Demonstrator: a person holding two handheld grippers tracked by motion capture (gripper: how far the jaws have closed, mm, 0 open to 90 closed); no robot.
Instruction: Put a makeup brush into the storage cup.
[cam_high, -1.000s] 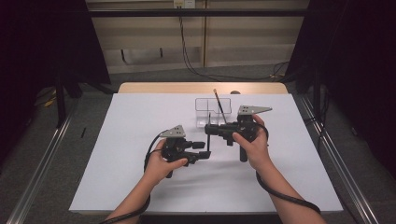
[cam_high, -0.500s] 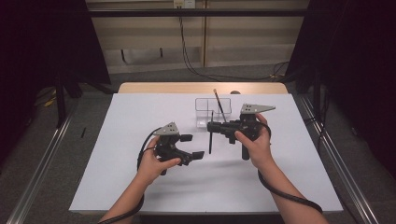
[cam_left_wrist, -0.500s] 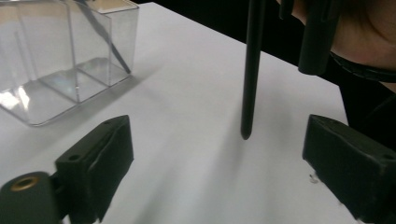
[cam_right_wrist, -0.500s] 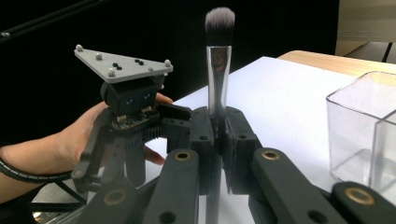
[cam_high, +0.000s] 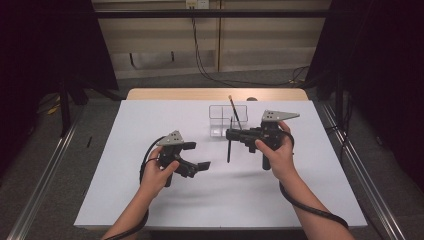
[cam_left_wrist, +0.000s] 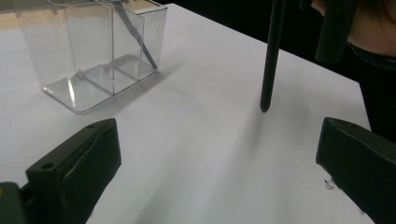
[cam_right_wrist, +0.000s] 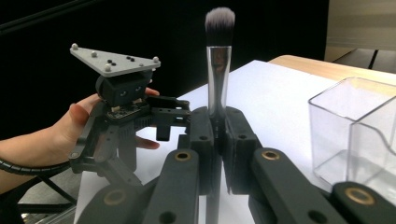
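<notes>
Makeup brush (cam_right_wrist: 219, 60) upright, bristles up, clamped by the shaft in the right gripper (cam_high: 231, 134) fingers, handle tip hanging just above the white tabletop (cam_high: 150, 120), in front of the clear organizer (cam_high: 227, 120). One more brush (cam_high: 234, 111) already leans inside the organizer. Left gripper (cam_high: 200, 167) well to the left, fingers (cam_left_wrist: 74, 172) spread apart, holding nothing, low over the tabletop.

Risks, as a judgement: the grip is low on a thin shaft, so the brush may pivot or slip if swung fast; the handle tip could catch the organizer rim and tip or shove the light box; it could also knock the leaning brush.

Count: two brushes, one organizer with two visible compartments, two grippers
</notes>
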